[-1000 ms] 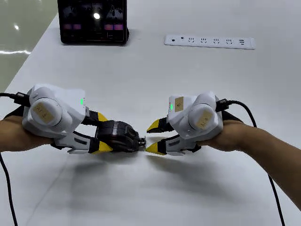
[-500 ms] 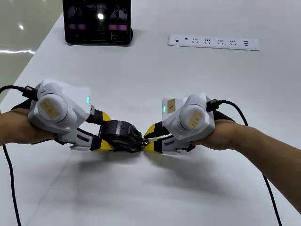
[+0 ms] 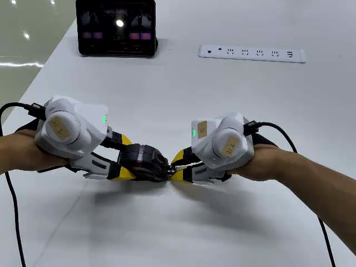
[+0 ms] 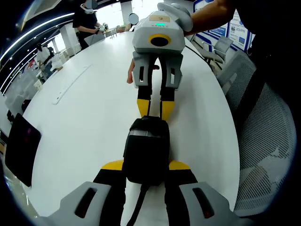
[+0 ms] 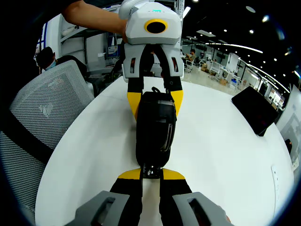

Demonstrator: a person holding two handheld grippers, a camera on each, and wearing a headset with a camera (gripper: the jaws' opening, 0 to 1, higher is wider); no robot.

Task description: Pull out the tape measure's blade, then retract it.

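Observation:
A black tape measure (image 3: 142, 161) lies low over the white table (image 3: 183, 94), and my left gripper (image 3: 125, 157) is shut on its body from the left. My right gripper (image 3: 173, 166) meets it from the right, its yellow jaws closed on the metal blade tip (image 3: 168, 171) at the case mouth. In the left gripper view the case (image 4: 146, 148) sits between my left gripper's (image 4: 146, 165) yellow tips, with the right gripper (image 4: 155, 107) just beyond. In the right gripper view the blade tip (image 5: 151, 172) is pinched by my right gripper (image 5: 151, 175), behind it the case (image 5: 155, 123). No blade length is drawn out.
A black tablet (image 3: 115, 26) stands at the far left of the table and a white power strip (image 3: 251, 53) lies at the far right. Cables (image 3: 10, 189) trail from both grippers. The table's left edge runs near my left arm. A mesh chair (image 5: 47, 108) stands beside the table.
My right gripper, open a second ago, moved left to the case mouth and closed its jaws on the blade tip. The left gripper kept its hold on the case.

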